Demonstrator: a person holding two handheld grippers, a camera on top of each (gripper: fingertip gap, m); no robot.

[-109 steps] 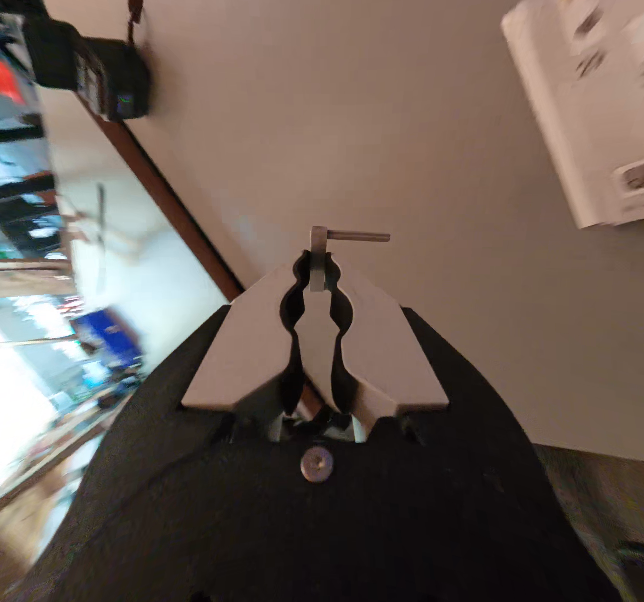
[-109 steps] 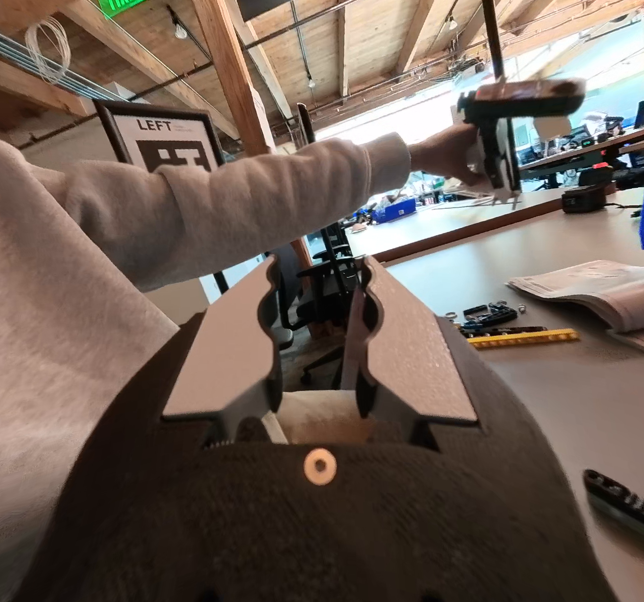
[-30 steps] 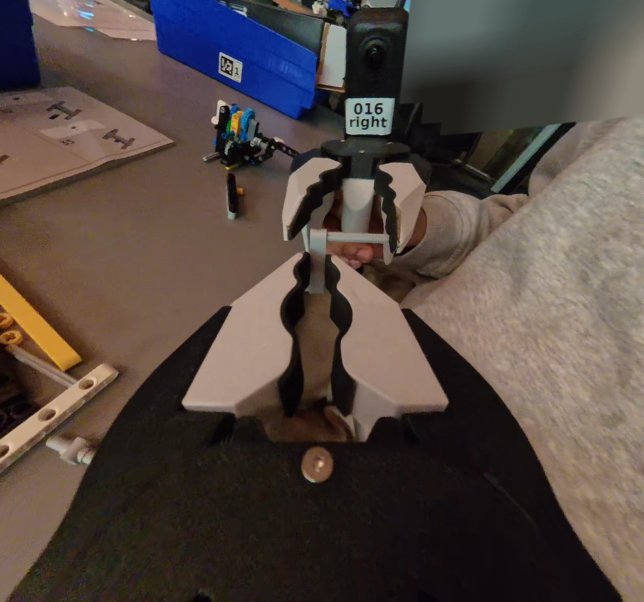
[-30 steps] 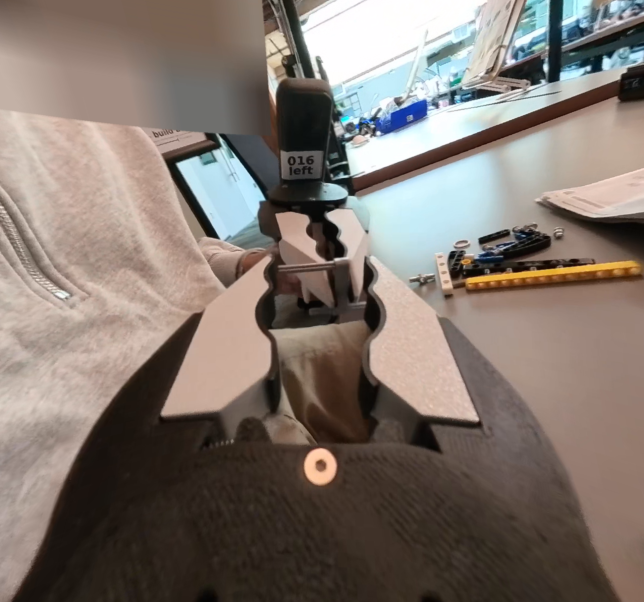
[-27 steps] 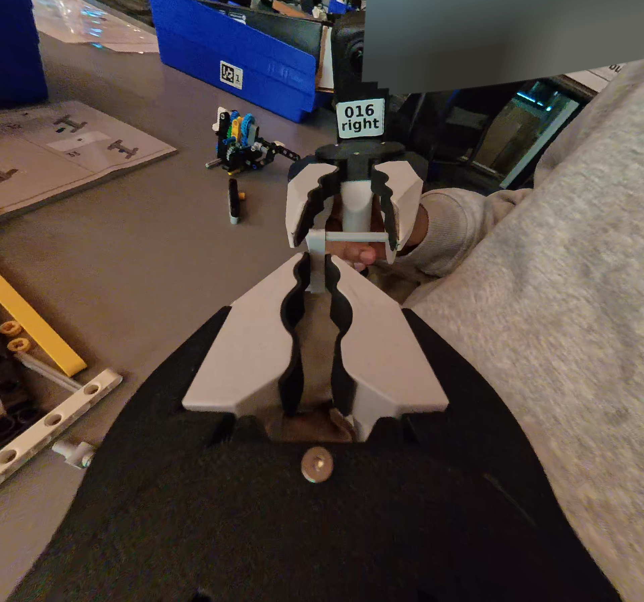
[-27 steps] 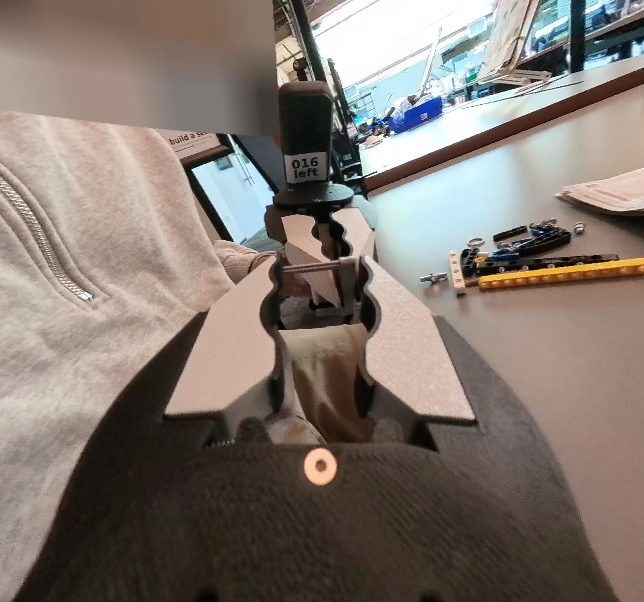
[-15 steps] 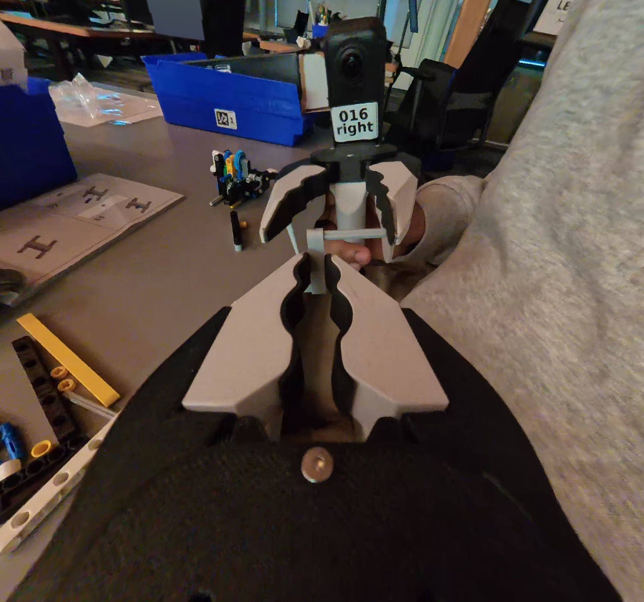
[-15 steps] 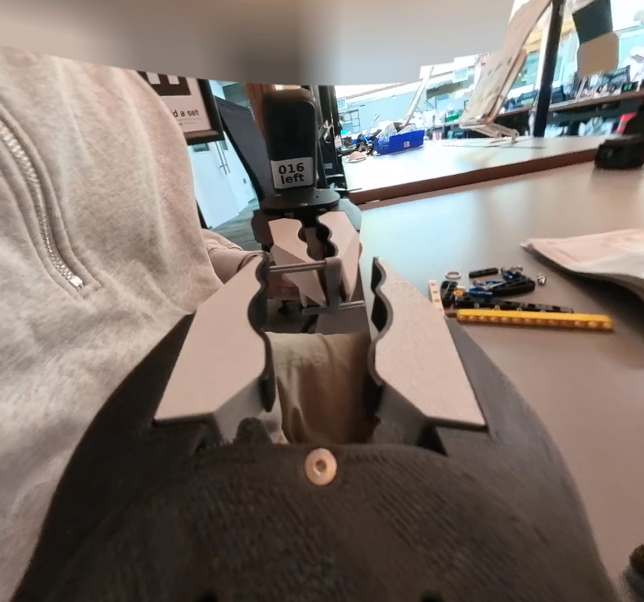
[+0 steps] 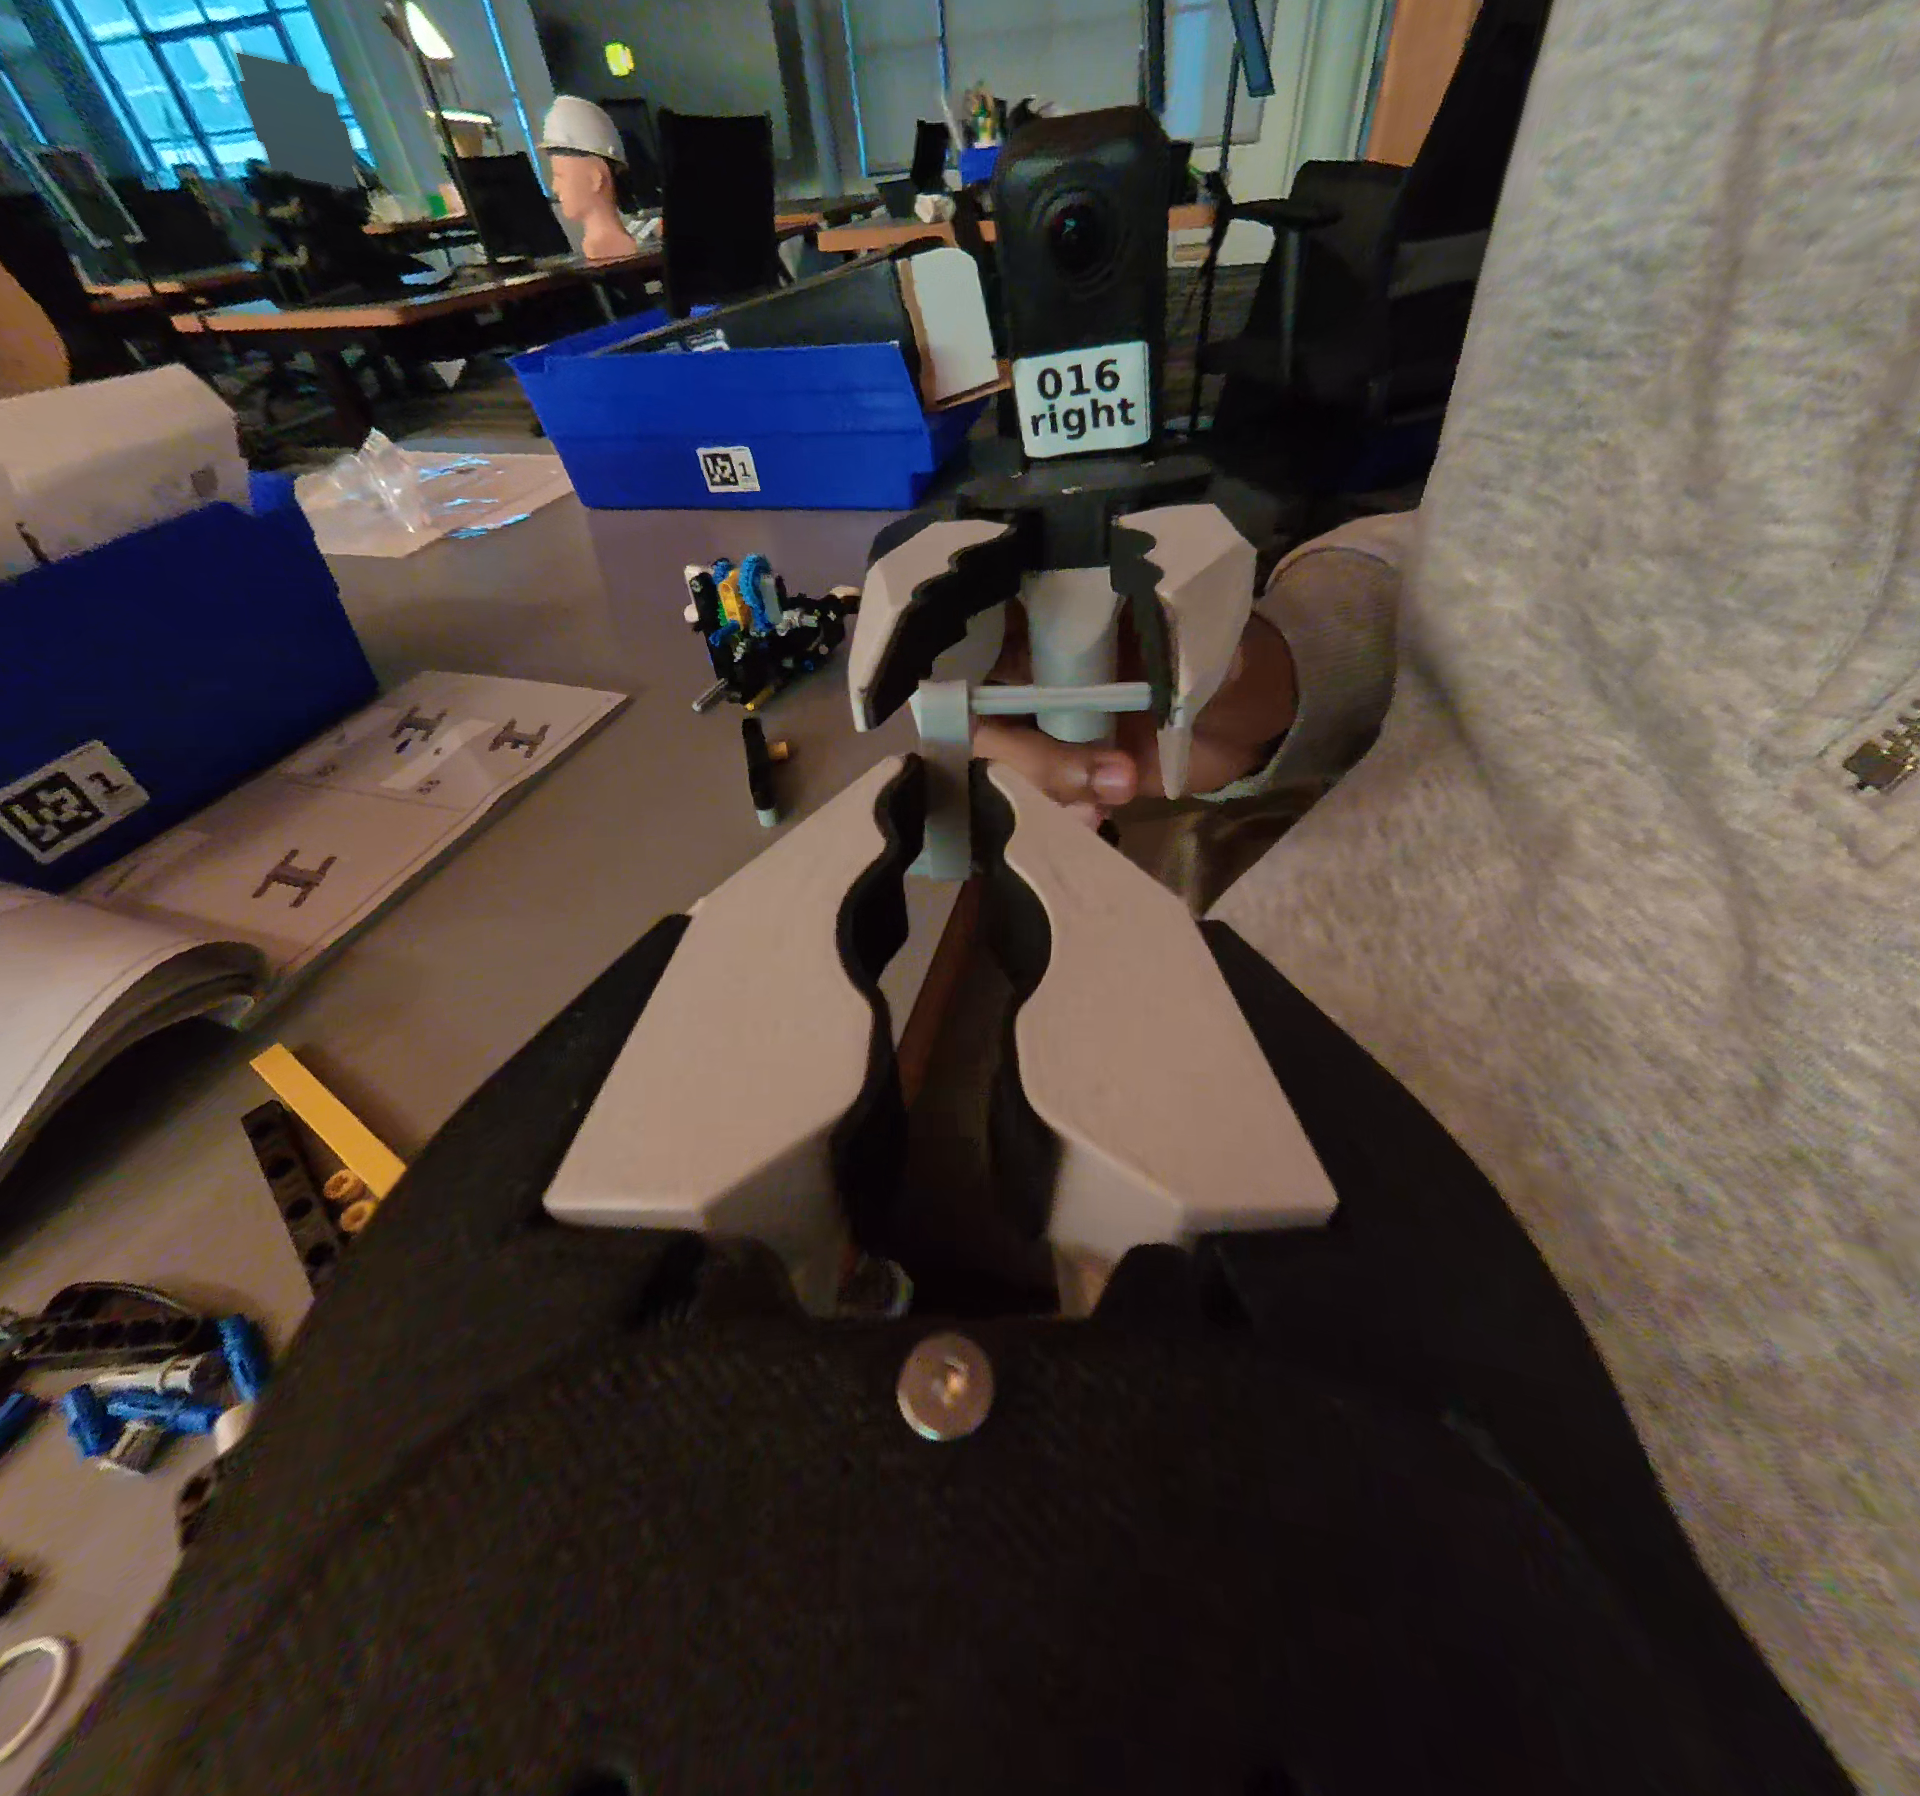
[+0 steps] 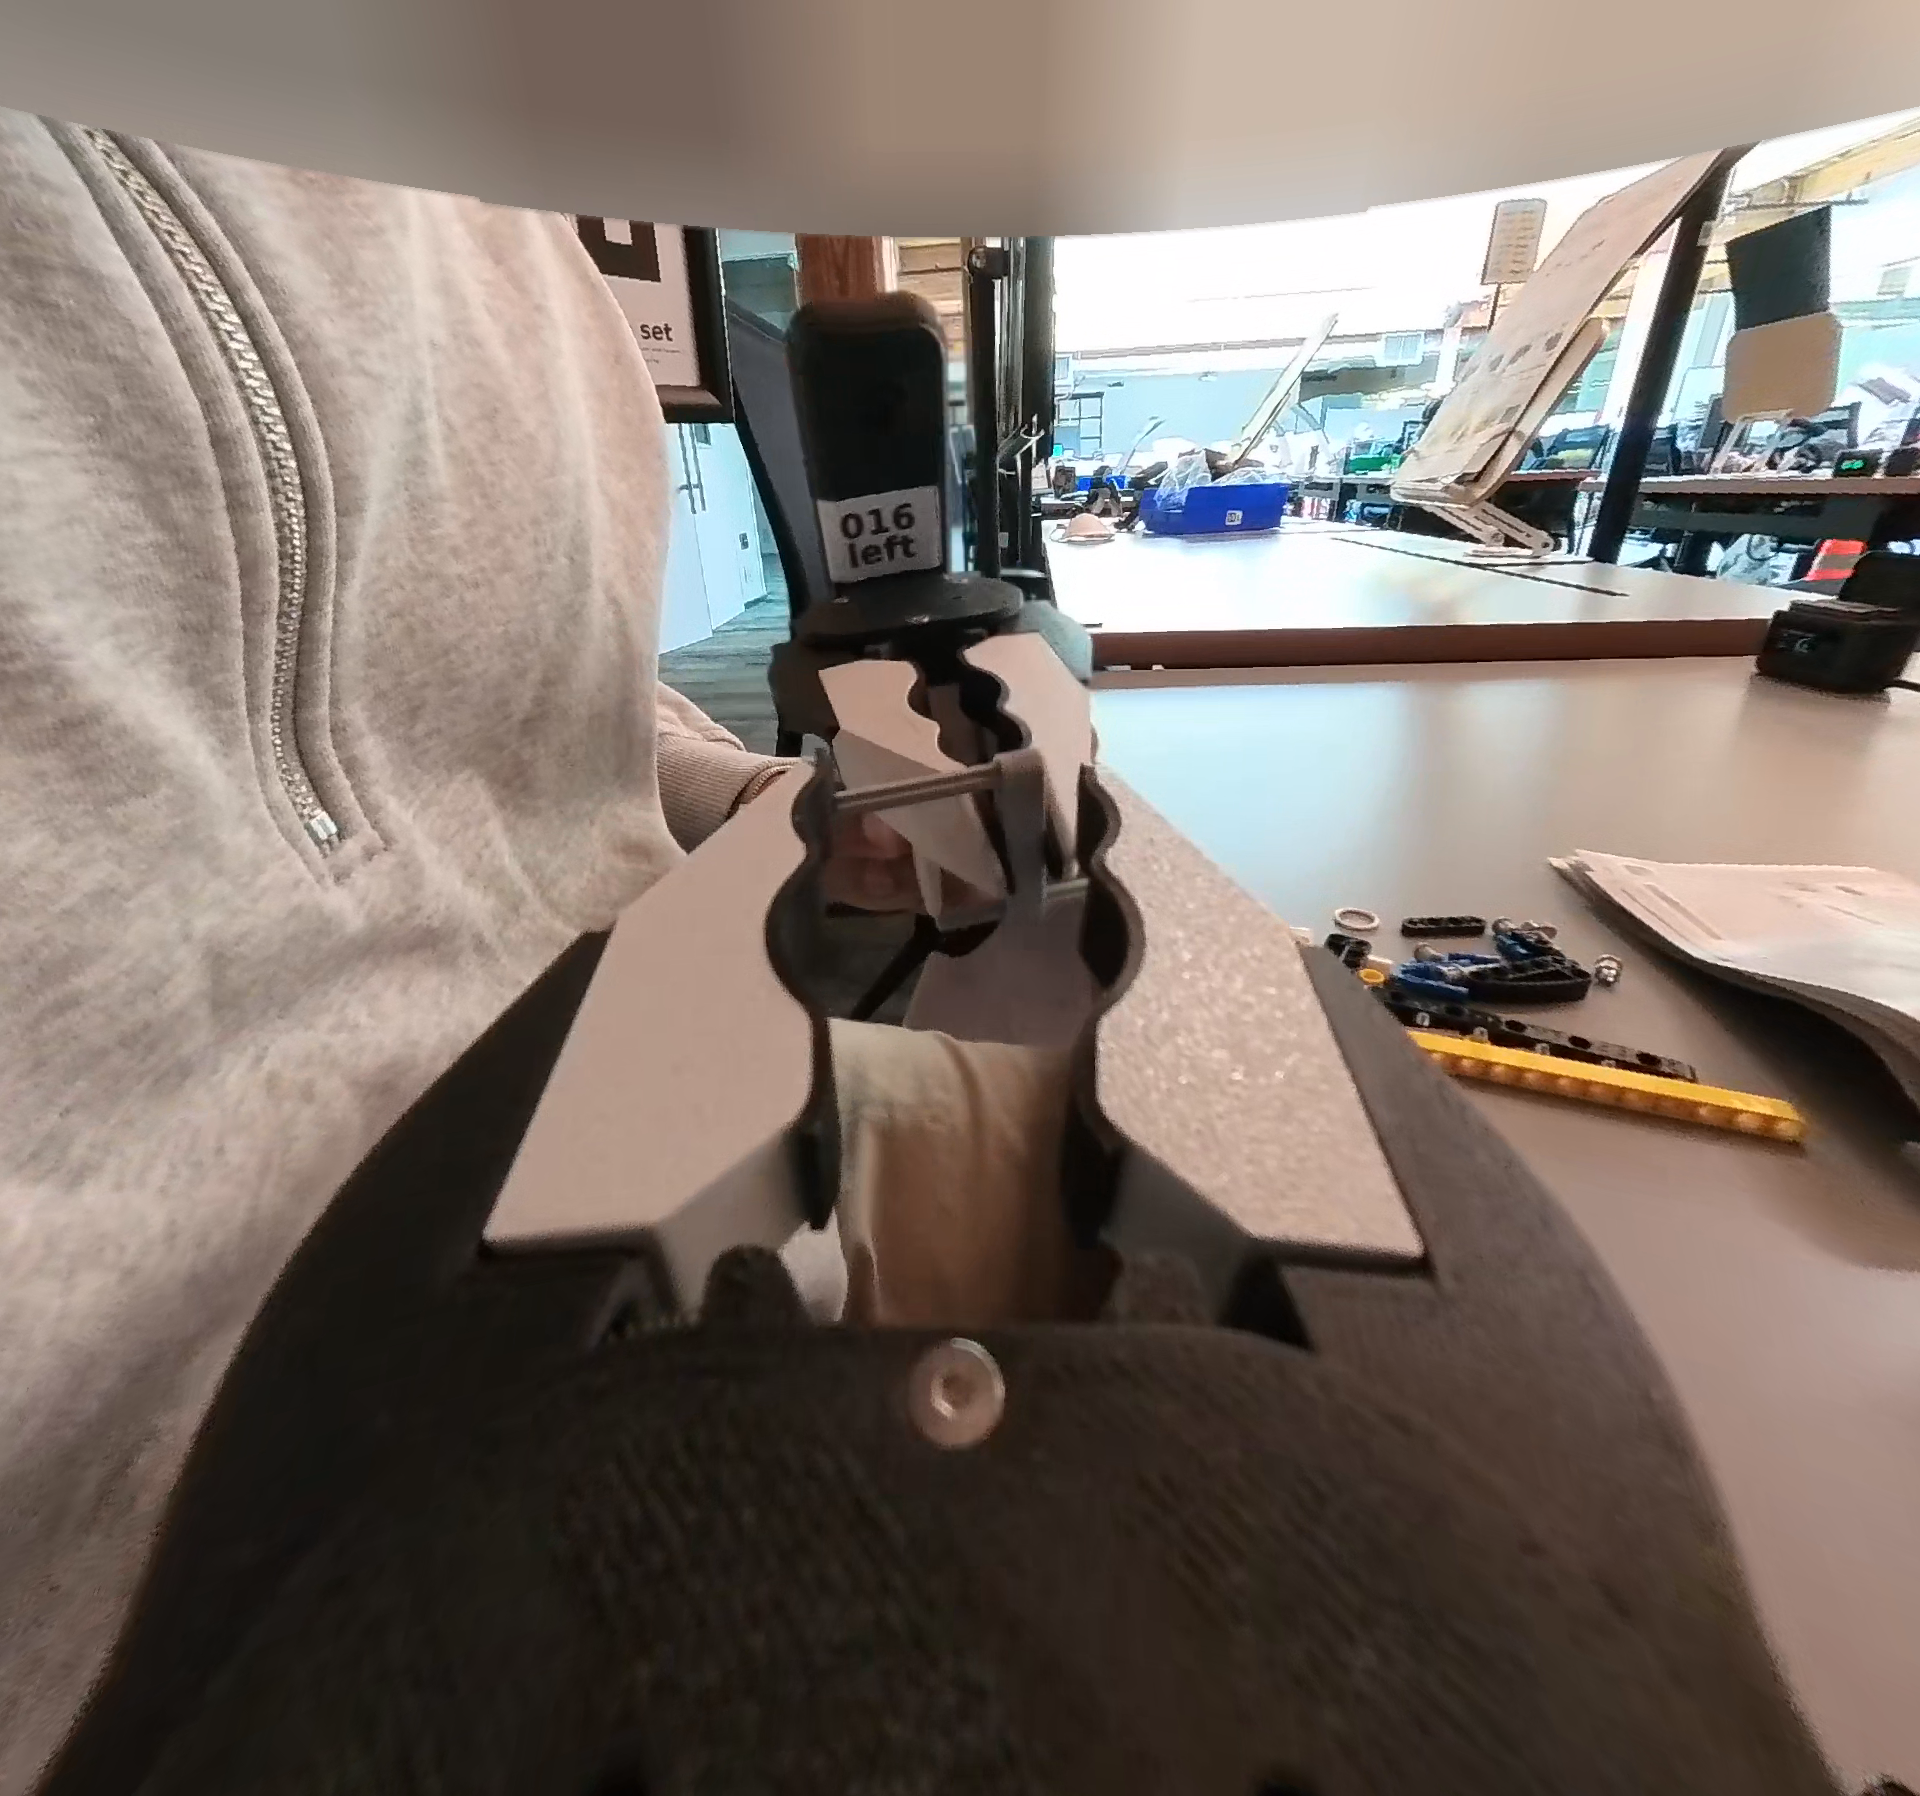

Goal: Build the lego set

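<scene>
My left gripper point(image 9: 943, 796) is shut on a grey connector point(image 9: 940, 728) with a thin grey axle point(image 9: 1060, 700) sticking out sideways. I hold it in the air in front of a person's grey sweater. My right gripper point(image 10: 951, 801) faces it, open, with its fingertips on either side of the axle point(image 10: 914, 792) and the connector point(image 10: 1023, 816). The right gripper also shows in the left wrist view point(image 9: 1039, 697), and the left gripper shows in the right wrist view point(image 10: 966, 759). A part-built lego assembly point(image 9: 758, 629) stands on the grey table point(image 10: 1455, 811).
An open instruction booklet point(image 9: 343, 811) lies on the table between two blue bins point(image 9: 748, 427) point(image 9: 156, 666). A yellow beam point(image 10: 1600, 1086), black beams point(image 10: 1507, 977) and small blue parts point(image 9: 135, 1403) lie near the table edge. A black pin point(image 9: 758, 770) lies near the assembly.
The left gripper brought the connector and axle from over the table to in front of the sweater. The right gripper's fingers have spread wider around the axle. Both views have tilted level.
</scene>
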